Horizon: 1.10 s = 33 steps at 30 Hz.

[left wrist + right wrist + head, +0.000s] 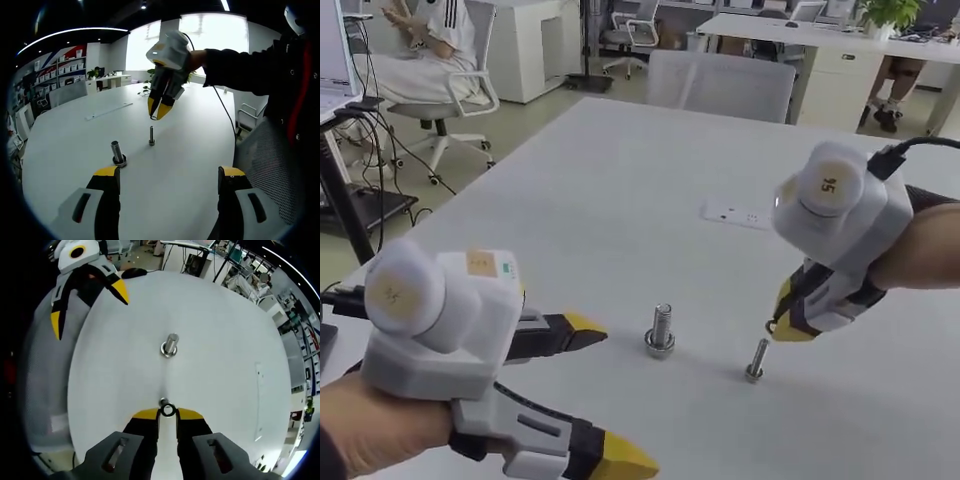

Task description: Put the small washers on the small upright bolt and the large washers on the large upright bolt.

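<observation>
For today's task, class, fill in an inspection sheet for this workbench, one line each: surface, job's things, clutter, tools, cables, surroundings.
Surface: white table, flat, no spills seen.
Job's things: large bolt upright, with a ring at its base (head or washer, cannot tell); small bolt upright beside it; washer held close by the small bolt's top.
Clutter: socket plate on the table.
Tools: right tool shut on the washer; left tool open, empty.
Cables: black lead from the right tool; cables hanging at the left.
Surroundings: chairs, desks, a seated person.
</observation>
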Tool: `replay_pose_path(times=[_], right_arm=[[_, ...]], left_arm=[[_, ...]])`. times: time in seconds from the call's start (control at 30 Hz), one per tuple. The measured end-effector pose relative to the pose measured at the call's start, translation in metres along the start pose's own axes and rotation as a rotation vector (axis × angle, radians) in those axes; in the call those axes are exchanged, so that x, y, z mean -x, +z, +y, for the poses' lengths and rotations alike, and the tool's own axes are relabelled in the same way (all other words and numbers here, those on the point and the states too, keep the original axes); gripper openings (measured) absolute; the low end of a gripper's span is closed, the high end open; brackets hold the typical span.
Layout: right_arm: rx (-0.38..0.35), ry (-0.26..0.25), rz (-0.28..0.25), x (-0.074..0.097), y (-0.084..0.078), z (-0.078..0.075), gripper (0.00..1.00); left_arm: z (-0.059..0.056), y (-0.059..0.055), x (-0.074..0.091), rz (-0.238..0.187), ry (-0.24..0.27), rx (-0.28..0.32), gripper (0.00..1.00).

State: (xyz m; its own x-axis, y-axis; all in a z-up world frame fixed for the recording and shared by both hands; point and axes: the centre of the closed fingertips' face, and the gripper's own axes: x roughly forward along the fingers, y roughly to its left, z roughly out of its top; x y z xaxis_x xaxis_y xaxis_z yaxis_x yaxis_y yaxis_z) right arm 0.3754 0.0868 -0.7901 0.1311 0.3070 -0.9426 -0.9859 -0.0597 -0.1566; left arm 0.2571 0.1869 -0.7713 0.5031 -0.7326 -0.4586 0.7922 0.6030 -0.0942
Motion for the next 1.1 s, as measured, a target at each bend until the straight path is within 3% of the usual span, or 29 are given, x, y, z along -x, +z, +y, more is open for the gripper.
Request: replay_pose_path(times=[0.13, 1.1], right_arm=[[0.006, 0.012, 0.008, -0.005, -0.001, -0.006, 0.14], [0.014, 0.061, 0.047, -0.025, -0.009, -0.002, 0.14]], left_arm=[[0.001, 0.000, 0.000, -0.001, 0.004, 0.001, 0.80], [0.004, -0.001, -0.001, 0.001, 0.013, 0.014, 0.80]])
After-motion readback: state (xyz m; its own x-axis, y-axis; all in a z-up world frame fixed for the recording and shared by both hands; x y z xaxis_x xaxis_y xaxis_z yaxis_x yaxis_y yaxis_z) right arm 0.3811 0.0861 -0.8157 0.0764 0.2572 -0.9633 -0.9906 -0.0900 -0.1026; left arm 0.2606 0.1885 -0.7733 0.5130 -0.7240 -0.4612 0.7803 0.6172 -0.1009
